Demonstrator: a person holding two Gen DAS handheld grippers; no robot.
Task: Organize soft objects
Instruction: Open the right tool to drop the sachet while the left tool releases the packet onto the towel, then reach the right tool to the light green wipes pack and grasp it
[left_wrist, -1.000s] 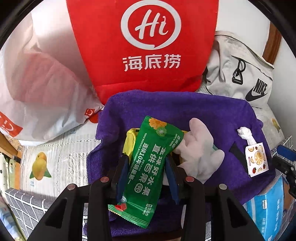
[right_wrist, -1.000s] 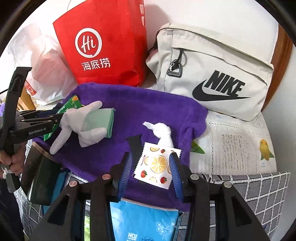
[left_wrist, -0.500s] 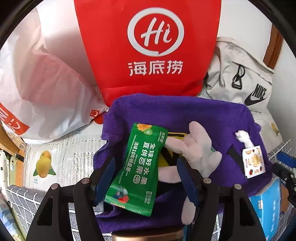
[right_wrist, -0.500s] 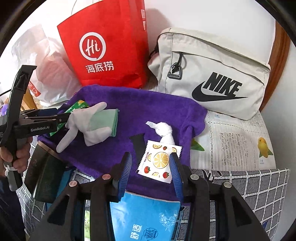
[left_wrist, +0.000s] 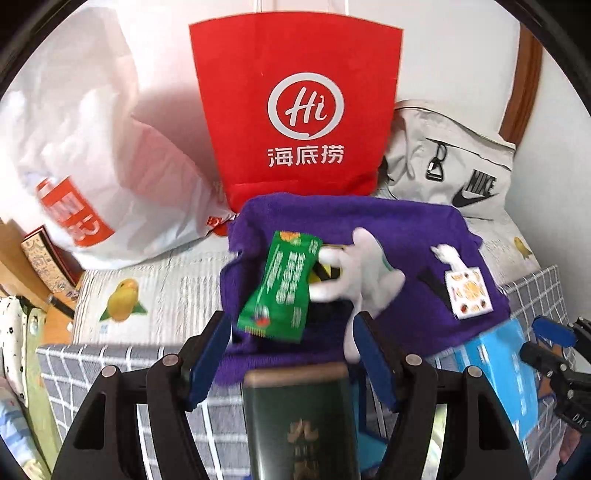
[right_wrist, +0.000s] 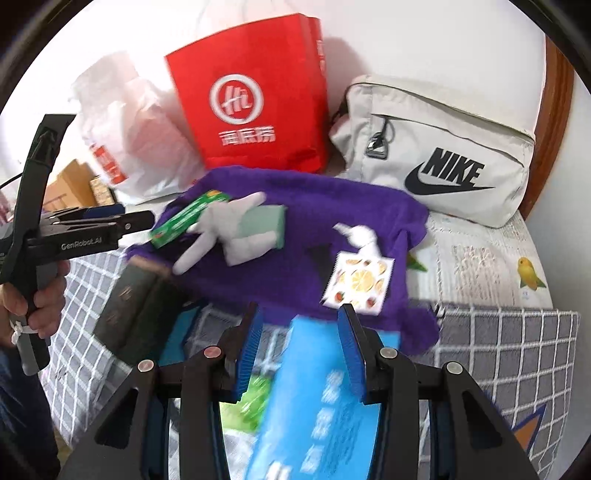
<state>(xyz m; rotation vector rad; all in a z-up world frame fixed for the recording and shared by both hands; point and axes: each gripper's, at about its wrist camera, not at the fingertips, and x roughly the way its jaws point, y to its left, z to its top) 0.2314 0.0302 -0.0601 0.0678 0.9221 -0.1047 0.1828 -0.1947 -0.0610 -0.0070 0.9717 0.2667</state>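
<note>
A purple towel (left_wrist: 406, 229) lies spread on the bed. On it rest a green snack packet (left_wrist: 280, 291), a white glove (left_wrist: 360, 273) with a green cuff, and a fruit-printed sachet (left_wrist: 467, 291) tied to a white knot. My left gripper (left_wrist: 291, 354) hovers open just in front of the packet, touching nothing. In the right wrist view the right gripper (right_wrist: 301, 343) is open too, above a blue box (right_wrist: 325, 387), with the sachet (right_wrist: 358, 280) just beyond its tips. The left gripper (right_wrist: 140, 221) shows there from the side, near the packet (right_wrist: 188, 218) and glove (right_wrist: 236, 229).
A red paper bag (left_wrist: 295, 110), a white plastic bag (left_wrist: 85, 155) and a beige Nike bag (left_wrist: 450, 170) stand behind the towel. A dark green box (left_wrist: 299, 417) lies under my left gripper, next to the blue box (left_wrist: 509, 373). A hand (right_wrist: 37, 295) grips the left tool.
The left gripper opened, let go of the green packet and drew back and up. The right gripper drew back from the sachet, which stays on the towel.
</note>
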